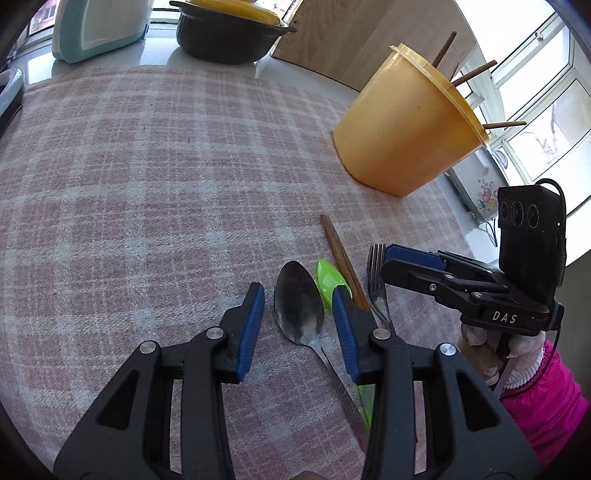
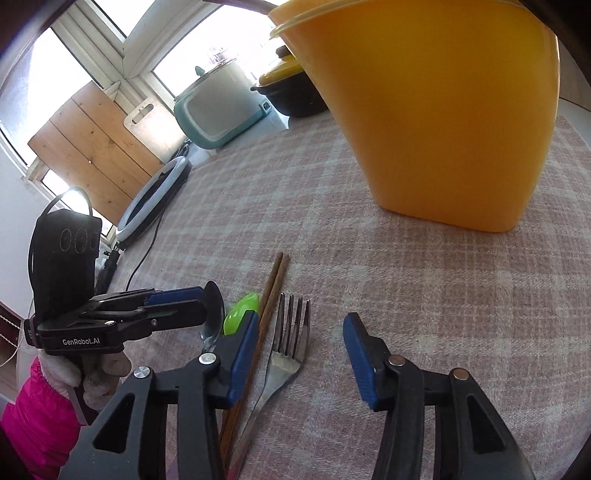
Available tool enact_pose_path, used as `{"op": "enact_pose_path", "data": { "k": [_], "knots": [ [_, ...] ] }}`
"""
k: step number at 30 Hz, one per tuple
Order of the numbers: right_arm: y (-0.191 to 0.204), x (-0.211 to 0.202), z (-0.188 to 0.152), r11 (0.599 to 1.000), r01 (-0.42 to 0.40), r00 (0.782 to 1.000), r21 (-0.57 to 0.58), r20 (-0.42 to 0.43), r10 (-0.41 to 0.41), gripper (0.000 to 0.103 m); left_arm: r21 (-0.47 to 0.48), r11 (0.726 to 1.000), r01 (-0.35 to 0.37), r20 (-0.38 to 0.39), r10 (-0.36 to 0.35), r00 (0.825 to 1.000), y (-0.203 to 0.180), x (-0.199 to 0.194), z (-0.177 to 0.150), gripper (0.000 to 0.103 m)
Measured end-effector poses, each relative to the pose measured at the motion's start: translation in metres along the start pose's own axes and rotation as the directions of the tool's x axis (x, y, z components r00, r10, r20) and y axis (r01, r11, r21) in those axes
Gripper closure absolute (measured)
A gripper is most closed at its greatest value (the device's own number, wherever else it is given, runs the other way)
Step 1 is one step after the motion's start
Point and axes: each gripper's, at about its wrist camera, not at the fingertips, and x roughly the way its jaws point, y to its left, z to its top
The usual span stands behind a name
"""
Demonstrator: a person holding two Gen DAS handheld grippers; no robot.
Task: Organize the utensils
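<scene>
A metal spoon (image 1: pixel 300 302), a green plastic spoon (image 1: pixel 328 279), a pair of wooden chopsticks (image 1: pixel 341 258) and a metal fork (image 1: pixel 377 288) lie side by side on the checked cloth (image 1: pixel 147 184). My left gripper (image 1: pixel 298 299) is open, its jaws on either side of the metal spoon's bowl. My right gripper (image 2: pixel 300 332) is open above the fork (image 2: pixel 290 332), with the chopsticks (image 2: pixel 271 291) just left of it. The yellow holder (image 1: pixel 402 125) stands beyond, with several chopsticks in it.
A black pot (image 1: pixel 229 33) with a yellow lid and a teal-and-white appliance (image 1: pixel 99 26) stand at the back. A wooden board (image 2: pixel 99 147) leans by the window, with a ring light (image 2: pixel 155 192) lying below it. The yellow holder (image 2: pixel 436 110) looms close to my right gripper.
</scene>
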Motion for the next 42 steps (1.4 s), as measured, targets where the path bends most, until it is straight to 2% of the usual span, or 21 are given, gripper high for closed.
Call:
{"op": "enact_pose_path", "data": {
  "k": [6,7,10,12,16,18,20,22,25,27,33,38,42],
  "knots": [
    [0.01,0.003,-0.001,0.997,0.056,0.998,-0.048,0.014,-0.055,0.056,0.074,0.995,-0.069,0.039,0.067,0.997,-0.012,0.0,-0.008,0.066],
    [0.013,0.003,-0.001,0.996,0.069,0.998,-0.062,0.017,-0.068,0.057,0.088,0.993,-0.079,0.039,0.076,0.996,-0.015,0.001,-0.009,0.074],
    [0.021,0.006,-0.003,0.989,0.11,0.994,-0.101,0.025,-0.108,0.059,0.13,0.983,-0.131,0.059,0.124,0.991,-0.02,0.004,-0.013,0.09],
    [0.027,0.008,-0.004,0.981,0.142,0.99,-0.131,0.032,-0.139,0.061,0.139,0.979,-0.148,0.073,0.139,0.988,-0.021,0.004,-0.014,0.094],
    [0.036,0.011,-0.007,0.963,0.196,0.98,-0.185,0.043,-0.192,0.076,0.123,0.983,-0.139,0.079,0.13,0.988,-0.019,0.003,-0.014,0.097],
    [0.038,0.012,-0.007,0.96,0.204,0.979,-0.194,0.043,-0.2,0.078,0.117,0.984,-0.131,0.079,0.122,0.989,-0.019,0.001,-0.014,0.098],
    [0.038,0.012,-0.007,0.96,0.202,0.979,-0.193,0.043,-0.197,0.082,0.11,0.987,-0.119,0.076,0.111,0.991,-0.018,-0.001,-0.014,0.099],
    [0.038,0.009,-0.006,0.966,0.187,0.982,-0.181,0.049,-0.181,0.093,0.103,0.989,-0.107,0.074,0.099,0.992,-0.017,-0.002,-0.014,0.1],
    [0.041,0.005,-0.005,0.968,0.177,0.984,-0.176,0.05,-0.171,0.099,0.097,0.992,-0.08,0.064,0.074,0.995,-0.018,-0.003,-0.014,0.1],
    [0.042,0.005,-0.005,0.968,0.177,0.984,-0.18,0.045,-0.172,0.1,0.097,0.994,-0.052,0.045,0.048,0.998,-0.021,-0.001,-0.014,0.1],
    [0.041,0.005,-0.004,0.97,0.17,0.985,-0.171,0.032,-0.167,0.1,0.126,0.991,-0.055,0.017,0.054,0.998,-0.032,0.008,-0.015,0.1],
    [0.044,0.008,-0.004,0.967,0.174,0.985,-0.188,0.021,-0.173,0.1,0.15,0.984,-0.094,0.032,0.09,0.995,-0.038,0.012,-0.015,0.099],
    [0.043,0.006,-0.003,0.969,0.175,0.984,-0.174,0.019,-0.174,0.101,0.156,0.981,-0.114,0.055,0.107,0.993,-0.037,0.005,-0.014,0.102]
  ]
}}
